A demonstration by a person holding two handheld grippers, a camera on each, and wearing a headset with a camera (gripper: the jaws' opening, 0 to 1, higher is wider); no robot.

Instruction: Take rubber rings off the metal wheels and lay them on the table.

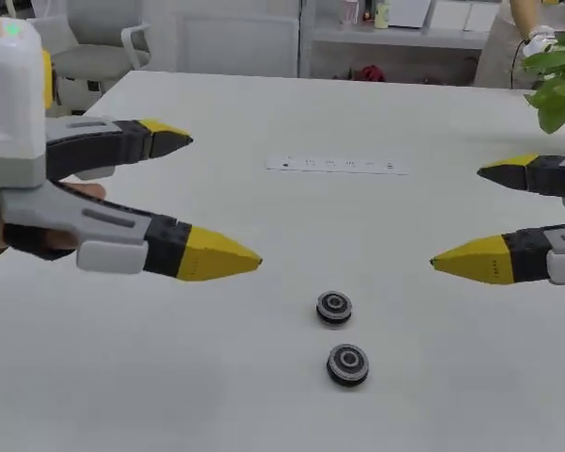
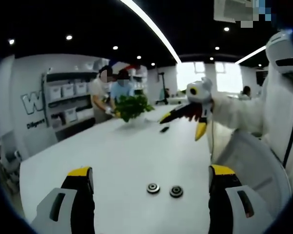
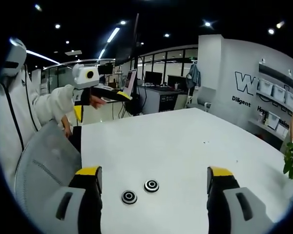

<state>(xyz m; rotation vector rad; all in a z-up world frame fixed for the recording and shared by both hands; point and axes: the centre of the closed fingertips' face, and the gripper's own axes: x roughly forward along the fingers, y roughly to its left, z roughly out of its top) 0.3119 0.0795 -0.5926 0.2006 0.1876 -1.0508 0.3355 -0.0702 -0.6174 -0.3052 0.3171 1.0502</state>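
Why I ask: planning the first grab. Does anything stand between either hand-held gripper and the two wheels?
Nothing visible does. The far wheel and near wheel lie on the table, with only tabletop between them and the left hand-held gripper and right hand-held gripper, both open.

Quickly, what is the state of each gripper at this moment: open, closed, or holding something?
Left gripper: open, holding nothing.
Right gripper: open, holding nothing.

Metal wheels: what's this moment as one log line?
left tool: open, hovering | right tool: open, hovering | two round black-ringed metal wheels: untouched on white table
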